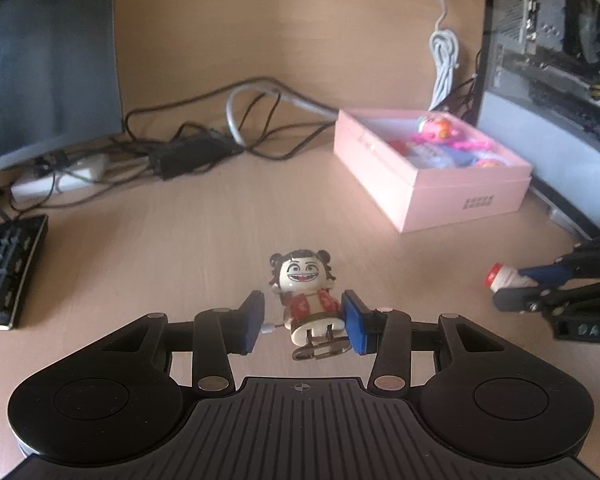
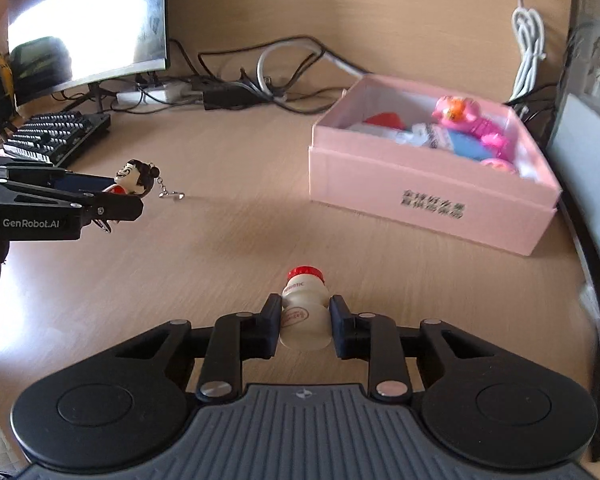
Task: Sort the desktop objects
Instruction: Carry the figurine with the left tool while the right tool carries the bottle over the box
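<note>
My left gripper (image 1: 302, 322) is clamped on the wind-up figurine (image 1: 306, 296), pads on its torso, feet hanging clear of the desk (image 1: 180, 232), so it reads as lifted for carry. My right gripper (image 2: 305, 322) is clenched on the small drink bottle (image 2: 304, 312), pads at the waist, red cap pointing away from me; gripping at the narrowest part looks the most secure. Both loads presumably go to the pink box (image 2: 420, 200) ahead right, already holding a pink toy (image 2: 472, 120) and other bits.

Views differ: the right wrist cam shows the figurine's keychain dangling forward, unseen from the left. Left cam shows its winder key and face. Keyboard (image 1: 4, 272), monitor and cable tangle (image 1: 180, 148) sit well apart, behind and left.
</note>
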A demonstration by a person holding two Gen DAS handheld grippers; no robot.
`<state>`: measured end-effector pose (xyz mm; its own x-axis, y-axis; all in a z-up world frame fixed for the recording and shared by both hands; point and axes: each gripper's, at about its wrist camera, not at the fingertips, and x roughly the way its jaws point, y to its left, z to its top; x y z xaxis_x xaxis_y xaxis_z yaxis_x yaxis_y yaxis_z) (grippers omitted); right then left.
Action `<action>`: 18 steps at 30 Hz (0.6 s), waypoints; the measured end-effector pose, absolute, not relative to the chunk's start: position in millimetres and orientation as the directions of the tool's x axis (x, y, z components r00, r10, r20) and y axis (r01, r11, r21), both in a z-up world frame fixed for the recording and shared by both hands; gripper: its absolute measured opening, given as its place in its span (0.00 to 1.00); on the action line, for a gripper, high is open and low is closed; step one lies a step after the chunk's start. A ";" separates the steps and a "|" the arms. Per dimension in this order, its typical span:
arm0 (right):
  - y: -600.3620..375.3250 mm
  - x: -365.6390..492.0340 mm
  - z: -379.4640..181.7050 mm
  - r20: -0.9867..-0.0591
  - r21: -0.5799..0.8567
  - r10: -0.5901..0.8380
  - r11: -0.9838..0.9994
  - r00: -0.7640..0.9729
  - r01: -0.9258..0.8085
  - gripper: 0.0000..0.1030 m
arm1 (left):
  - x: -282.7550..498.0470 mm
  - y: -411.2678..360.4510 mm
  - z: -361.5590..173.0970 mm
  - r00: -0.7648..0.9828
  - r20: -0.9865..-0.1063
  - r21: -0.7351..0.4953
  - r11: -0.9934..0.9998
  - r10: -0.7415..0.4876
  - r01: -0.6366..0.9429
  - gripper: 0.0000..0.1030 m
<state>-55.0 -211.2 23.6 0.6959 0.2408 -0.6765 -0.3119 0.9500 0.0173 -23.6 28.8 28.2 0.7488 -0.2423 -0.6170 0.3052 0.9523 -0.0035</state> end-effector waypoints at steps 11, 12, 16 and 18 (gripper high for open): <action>-260.1 -111.9 143.8 -0.401 -0.067 0.197 0.968 0.895 -0.243 0.24 | 9.2 -36.7 133.4 0.816 -0.430 0.023 0.899 -0.386 0.437 0.46; -263.3 -114.1 145.8 -0.392 -0.065 0.193 0.969 0.899 -0.237 0.24 | 21.8 -47.8 139.0 0.809 -0.433 0.018 0.893 -0.398 0.449 0.46; -272.3 -116.1 141.2 -0.387 -0.045 0.193 0.973 0.901 -0.228 0.24 | 72.8 -91.9 144.6 0.781 -0.458 0.001 0.879 -0.424 0.477 0.46; -277.3 -113.3 136.2 -0.386 -0.037 0.193 0.974 0.902 -0.224 0.24 | 97.5 -114.2 136.0 0.765 -0.485 -0.001 0.874 -0.425 0.485 0.46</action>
